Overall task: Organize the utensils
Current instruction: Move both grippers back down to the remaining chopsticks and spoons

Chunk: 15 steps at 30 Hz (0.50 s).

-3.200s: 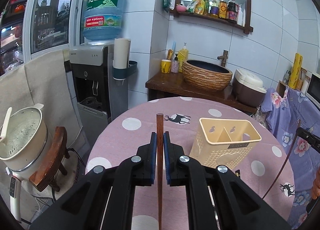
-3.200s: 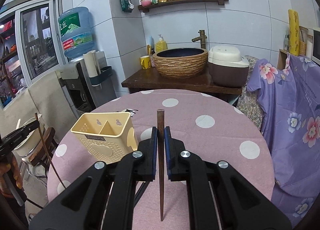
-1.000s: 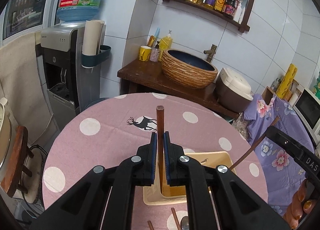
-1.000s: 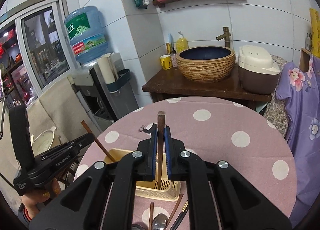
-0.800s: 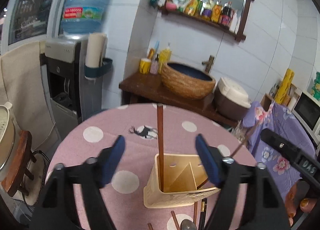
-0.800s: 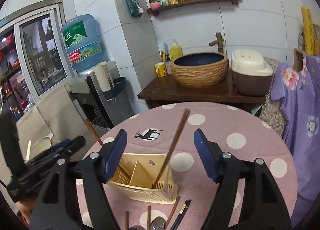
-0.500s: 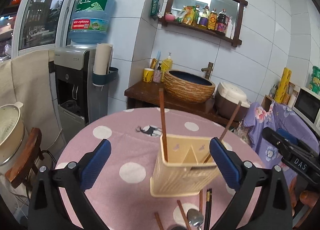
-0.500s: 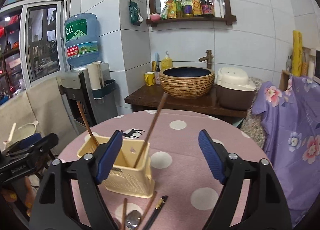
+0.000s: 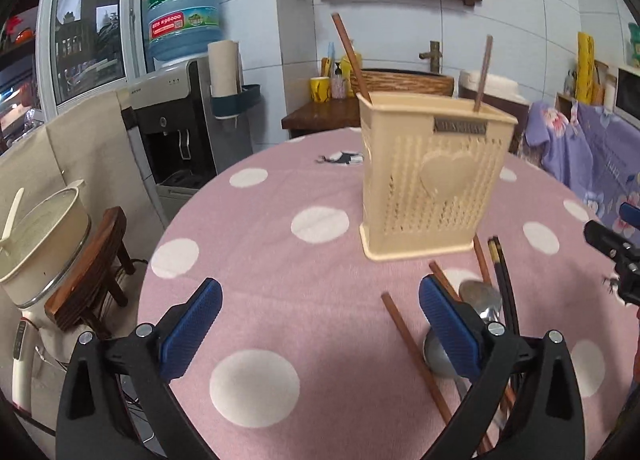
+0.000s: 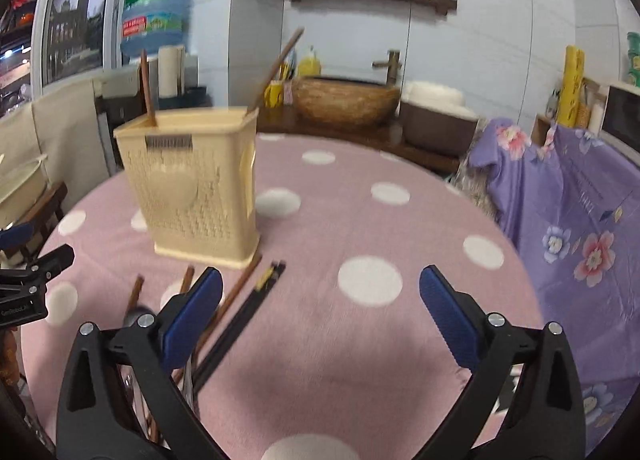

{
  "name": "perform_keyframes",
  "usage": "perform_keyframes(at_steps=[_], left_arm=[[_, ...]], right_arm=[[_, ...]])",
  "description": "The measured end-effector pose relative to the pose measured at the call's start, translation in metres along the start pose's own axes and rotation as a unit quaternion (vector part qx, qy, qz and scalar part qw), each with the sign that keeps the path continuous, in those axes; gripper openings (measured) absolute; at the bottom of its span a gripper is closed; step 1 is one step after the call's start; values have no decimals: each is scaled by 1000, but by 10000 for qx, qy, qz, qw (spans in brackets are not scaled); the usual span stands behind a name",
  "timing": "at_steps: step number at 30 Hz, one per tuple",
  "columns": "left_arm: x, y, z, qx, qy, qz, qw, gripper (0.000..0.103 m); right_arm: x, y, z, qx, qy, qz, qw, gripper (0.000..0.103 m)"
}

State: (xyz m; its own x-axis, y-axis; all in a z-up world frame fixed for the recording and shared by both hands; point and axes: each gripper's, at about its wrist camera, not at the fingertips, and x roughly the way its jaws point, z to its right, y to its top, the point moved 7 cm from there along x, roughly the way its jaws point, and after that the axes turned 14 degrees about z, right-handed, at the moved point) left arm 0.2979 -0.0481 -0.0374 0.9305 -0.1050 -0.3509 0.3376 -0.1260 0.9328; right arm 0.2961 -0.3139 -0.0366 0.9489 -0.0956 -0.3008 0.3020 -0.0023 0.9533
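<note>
A: How do the left tongs (image 9: pixel 320 324) stand?

B: Spread as wide as they go, blue pads far apart, nothing between them but the pink dotted counter (image 9: pixel 256 272). The right-hand pad sits in front of a spoon (image 9: pixel 478 296) lying there; whether it touches, I cannot tell.

A: And the right tongs (image 10: pixel 320 314)?

B: Their jaws are opening, already wide, with only bare cloth between them. The left-hand pad hangs over loose chopsticks.

A: Where are the utensils?

B: The cream holder (image 9: pixel 432 179) stands upright past the middle of the counter, at about one o'clock from the left tongs. Two brown chopsticks stand in it: the left chopstick (image 9: pixel 350 55) leans its top toward eleven o'clock, the right chopstick (image 9: pixel 482 71) runs nearly straight up, tipped slightly toward one.

A: And those lying flat?

B: Just in front of the holder, a brown chopstick (image 9: pixel 412 352) has its long axis running from eleven to five o'clock, with the black pair (image 9: pixel 504 284) beside the spoon, running roughly twelve to six.

A: Any writing?

B: A small dark nameplate on the holder's rim, too blurred to read. The water bottle (image 9: pixel 182 3) carries a green label with large characters and a red strip reading "96000".
</note>
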Motion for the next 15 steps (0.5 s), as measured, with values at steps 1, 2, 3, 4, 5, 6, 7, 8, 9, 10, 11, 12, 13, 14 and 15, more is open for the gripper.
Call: perform_keyframes(at_steps=[1,2,3,4,5,6,7,8,9,10,11,12,13,14,15], left_arm=[[1,-5,2,29,7,-47,10000,98],[1,-9,4,53,8,-88,9999,98],[1,-13,6,86,12,-117,9999,98],[1,-15,7,131,5,-139,9998,98],[2,-17,10,172,-4,-167,9997,98],[3,-18,11,186,-43,-218,9996,98],[4,-20,11,134,-107,-272,9995,98],[4,-23,13,53,-172,-321,9993,97],[4,-25,13,-47,-216,-384,9990,94],[5,-27,12,-146,-229,-451,9986,92],[5,-29,11,-212,-233,-490,9983,90],[6,-31,11,-255,-241,-525,9980,87],[6,-33,11,-267,-249,-557,9978,85],[6,-34,12,-256,-257,-577,9977,82],[6,-36,14,-236,-263,-592,9976,80]], right_arm=[[2,-7,-3,-26,-11,-69,10000,97],[5,-13,-6,-53,-18,-153,9999,97],[8,-19,-8,-73,-16,-286,9996,97],[10,-24,-10,-76,-7,-389,9992,97],[14,-28,-12,-75,18,-519,9986,97],[17,-32,-15,-76,26,-595,9982,97],[21,-34,-17,-94,8,-651,9978,97],[25,-36,-18,-118,-13,-712,9974,97],[29,-39,-20,-127,-40,-794,9968,97],[32,-40,-22,-111,-53,-877,9961,94],[36,-43,-24,-61,-28,-977,9952,91],[39,-46,-26,-25,-10,-1075,9942,89],[43,-49,-26,-20,-13,-1156,9933,85],[46,-51,-28,-26,-25,-1233,9924,81],[50,-53,-29,-31,-52,-1305,9914,79]])
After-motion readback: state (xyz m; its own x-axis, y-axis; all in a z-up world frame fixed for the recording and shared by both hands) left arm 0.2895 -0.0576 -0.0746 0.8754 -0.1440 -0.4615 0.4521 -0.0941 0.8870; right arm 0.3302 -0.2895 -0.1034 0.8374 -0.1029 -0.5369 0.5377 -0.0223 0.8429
